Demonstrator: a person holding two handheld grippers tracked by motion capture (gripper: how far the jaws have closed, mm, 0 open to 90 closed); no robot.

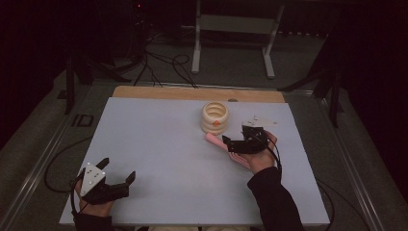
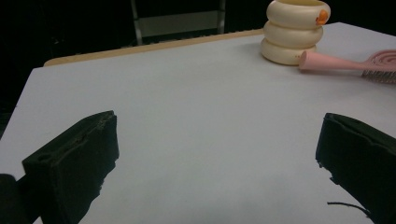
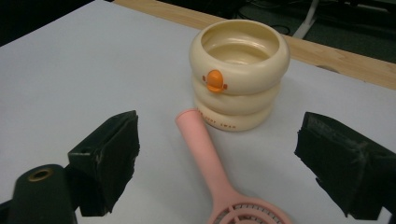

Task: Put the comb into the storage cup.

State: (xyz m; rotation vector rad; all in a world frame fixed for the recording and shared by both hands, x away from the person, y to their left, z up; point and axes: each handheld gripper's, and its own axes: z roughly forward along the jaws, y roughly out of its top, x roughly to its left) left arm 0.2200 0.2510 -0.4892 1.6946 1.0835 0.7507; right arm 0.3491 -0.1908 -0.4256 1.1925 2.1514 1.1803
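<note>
White counter (image 1: pixel 159 159) first: broad and bare save for two things toward its far right. Next in size, the cream ribbed cup (image 3: pixel 238 74), three stacked rings with an orange knob on its side, upright and empty as far as we see. Then the pink brush (image 3: pixel 210 163), lying flat, handle tip touching or just short of the cup's base, head toward the person. We place our right gripper (image 1: pixel 240 143) over the brush, jaws spread wide to either side of the handle, holding nothing. Left gripper (image 1: pixel 115 175) sits idle near the front left corner, jaws likewise apart and empty. We judge this the approach to a grasp: next, lower, centre on the handle, close, presumably to lift it into the cup.
</note>
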